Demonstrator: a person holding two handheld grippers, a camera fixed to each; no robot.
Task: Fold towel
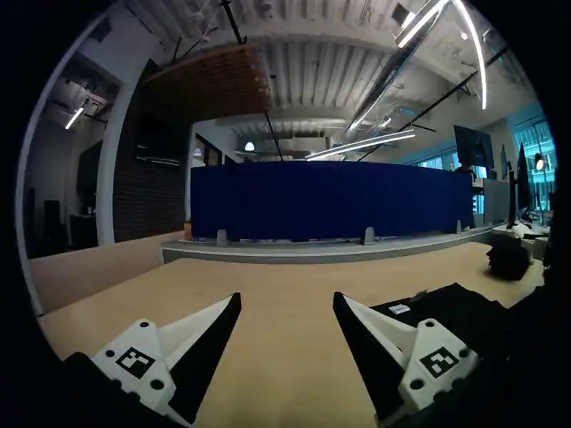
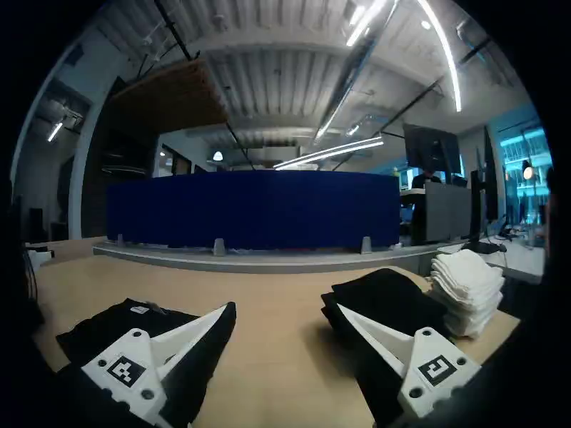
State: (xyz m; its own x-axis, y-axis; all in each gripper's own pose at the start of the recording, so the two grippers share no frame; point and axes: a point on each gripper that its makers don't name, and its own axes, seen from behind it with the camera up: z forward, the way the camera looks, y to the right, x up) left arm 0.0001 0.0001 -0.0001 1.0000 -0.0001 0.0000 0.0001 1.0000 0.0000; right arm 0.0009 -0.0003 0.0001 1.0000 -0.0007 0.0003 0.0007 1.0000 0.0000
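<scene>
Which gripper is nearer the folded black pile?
Right. The folded black pile sits just ahead of the right gripper, by its right finger; from the left gripper it lies far off to the right.

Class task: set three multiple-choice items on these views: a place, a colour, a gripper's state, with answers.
1. In the right gripper view, the white towel stack stands where? A right of the folded black stack; B left of it; C on it.
2. The partition behind the table is: A red; B blue; C green.
3. The right gripper has its jaws: A shut on a towel; B open, empty; C shut, empty.
Answers: A, it sits nearest the right edge; B, the panel is deep blue; B, bare table shows between them.
</scene>
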